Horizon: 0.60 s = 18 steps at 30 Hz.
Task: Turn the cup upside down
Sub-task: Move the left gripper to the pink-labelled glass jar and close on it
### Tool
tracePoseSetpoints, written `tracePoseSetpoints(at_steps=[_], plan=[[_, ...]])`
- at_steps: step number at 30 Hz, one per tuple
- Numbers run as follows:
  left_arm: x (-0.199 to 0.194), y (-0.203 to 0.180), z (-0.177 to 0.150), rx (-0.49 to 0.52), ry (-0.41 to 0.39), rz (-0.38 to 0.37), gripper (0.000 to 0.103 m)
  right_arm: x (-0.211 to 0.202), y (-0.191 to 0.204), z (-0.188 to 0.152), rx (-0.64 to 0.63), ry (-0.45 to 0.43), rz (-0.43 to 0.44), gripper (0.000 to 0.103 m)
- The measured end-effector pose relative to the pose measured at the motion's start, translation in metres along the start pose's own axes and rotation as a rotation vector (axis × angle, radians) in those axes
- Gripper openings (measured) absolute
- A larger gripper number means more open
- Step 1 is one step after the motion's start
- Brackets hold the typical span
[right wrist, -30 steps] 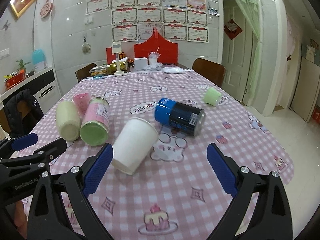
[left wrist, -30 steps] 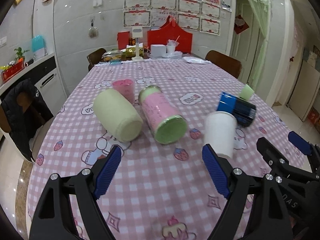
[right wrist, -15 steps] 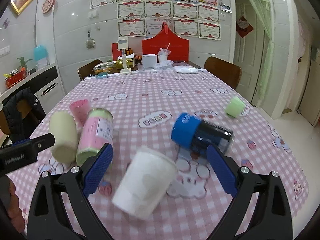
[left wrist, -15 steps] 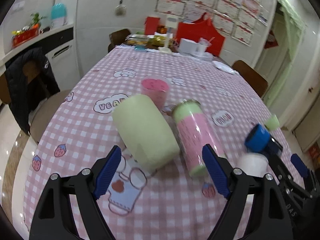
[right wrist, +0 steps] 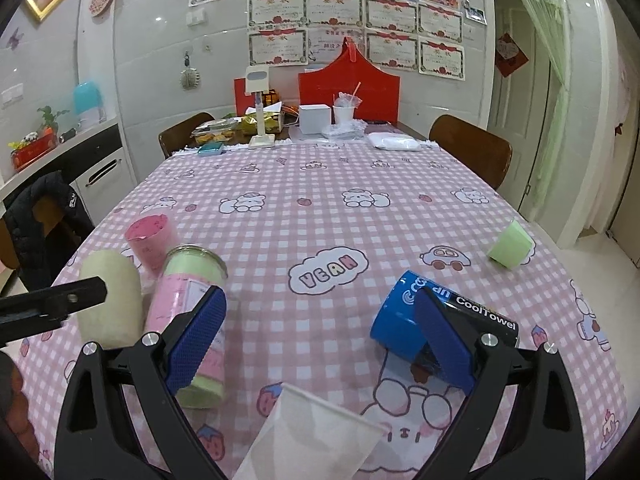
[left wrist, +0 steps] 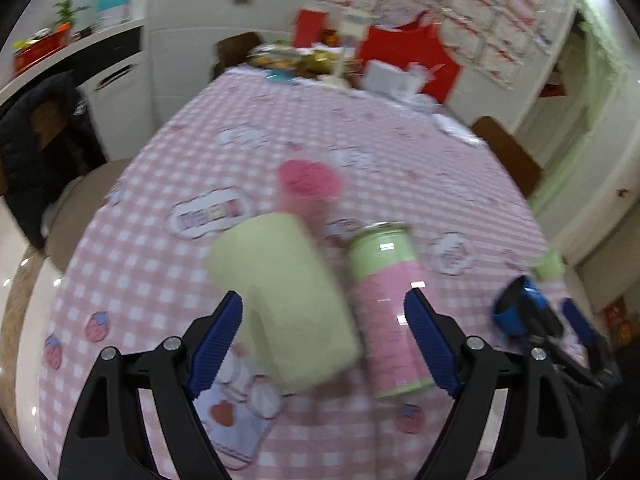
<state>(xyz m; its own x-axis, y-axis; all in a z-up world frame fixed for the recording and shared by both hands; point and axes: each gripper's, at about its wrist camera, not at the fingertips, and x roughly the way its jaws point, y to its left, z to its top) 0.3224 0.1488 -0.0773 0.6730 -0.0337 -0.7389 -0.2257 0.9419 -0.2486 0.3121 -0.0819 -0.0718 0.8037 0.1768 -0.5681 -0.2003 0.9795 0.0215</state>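
The white paper cup (right wrist: 308,436) lies on its side on the pink checked tablecloth (right wrist: 320,208), low between the spread fingers of the right gripper (right wrist: 320,344), touching neither. Its long axis runs toward the camera, wide rim facing away toward the far end of the table.

The left gripper (left wrist: 328,340) is open too, its jaws straddling a pale green cup (left wrist: 280,304) and a pink and green can (left wrist: 388,316), both on their sides. A pink cup (left wrist: 308,188) stands behind them. A blue and black can (right wrist: 432,324) lies to the right, and a small green cup (right wrist: 510,248) lies near the table edge.
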Motion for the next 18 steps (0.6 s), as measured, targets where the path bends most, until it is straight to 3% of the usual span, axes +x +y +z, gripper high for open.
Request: tracePoseSetpoints(at_steps=[4,7,14,18], plan=[[0.005,-0.033,0.006,0.08,0.017,-0.089,0.082,0.001,-0.017,0.002,0.048,-0.001,-0.007,0.091],[0.013,-0.048,0.007,0.088,0.045,-0.11,0.082,-0.001,-0.032,0.003,0.081,-0.006,-0.007,0.091],[0.046,-0.062,0.011,0.074,0.121,-0.039,0.082,-0.001,-0.055,-0.003,0.116,-0.014,-0.005,0.091],[0.056,-0.076,0.01,0.119,0.138,-0.01,0.082,-0.001,-0.067,-0.005,0.147,-0.014,0.007,0.091]])
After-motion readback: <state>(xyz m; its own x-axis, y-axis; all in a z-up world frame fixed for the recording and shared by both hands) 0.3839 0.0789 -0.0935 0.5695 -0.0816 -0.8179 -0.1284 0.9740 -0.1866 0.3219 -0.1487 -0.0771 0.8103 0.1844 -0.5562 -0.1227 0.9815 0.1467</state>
